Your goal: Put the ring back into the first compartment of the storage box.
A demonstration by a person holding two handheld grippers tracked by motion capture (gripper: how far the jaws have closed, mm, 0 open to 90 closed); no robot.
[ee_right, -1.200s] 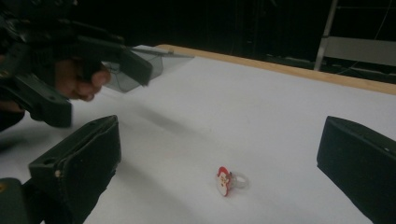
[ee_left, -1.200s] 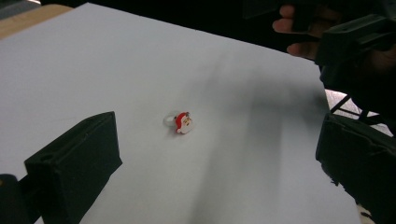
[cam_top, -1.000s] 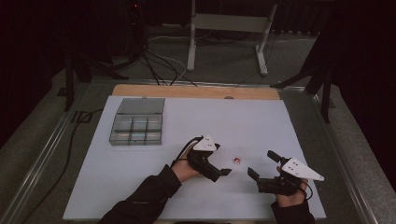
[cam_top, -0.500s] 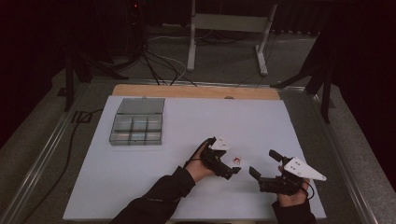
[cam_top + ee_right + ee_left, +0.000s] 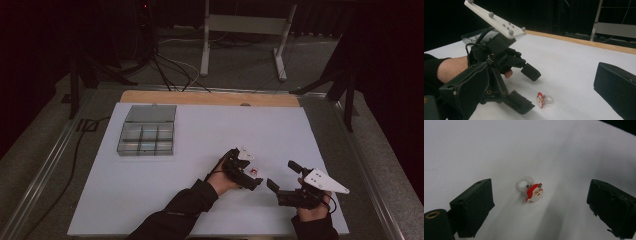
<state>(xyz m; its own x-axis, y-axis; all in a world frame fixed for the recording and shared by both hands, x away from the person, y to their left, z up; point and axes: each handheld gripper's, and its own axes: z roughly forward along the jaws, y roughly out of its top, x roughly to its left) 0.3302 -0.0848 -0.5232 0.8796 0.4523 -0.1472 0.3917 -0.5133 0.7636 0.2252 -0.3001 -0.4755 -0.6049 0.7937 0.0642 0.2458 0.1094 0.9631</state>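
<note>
A small Santa ring (image 5: 531,190) lies on the white surface (image 5: 150,200), near the person's side and a little right of the middle. It is a clear plastic band with a red-and-white Santa face fixed to it; the face is tipped on its edge against the surface and the band lies behind it.

The left hand-held gripper (image 5: 252,178) sits low over the ring, its jaws pointing towards the right gripper. In the left gripper view the ring lies between the two black pads (image 5: 472,206), roughly midway, with bare surface showing on both sides of it. The jaws have just been closing a little, but they are wide apart and neither pad touches the ring, so nothing is gripped. From the right gripper view one jaw of that left gripper hangs above the ring (image 5: 543,99) and the other lies low just beside it, close but apart.

The right hand-held gripper (image 5: 282,175) rests near the front edge, just right of the ring, with its jaws spread wide and nothing between them.

Well apart, towards the far left of the surface, sits a clear compartment box (image 5: 146,136) with its lid laid open behind it.
</note>
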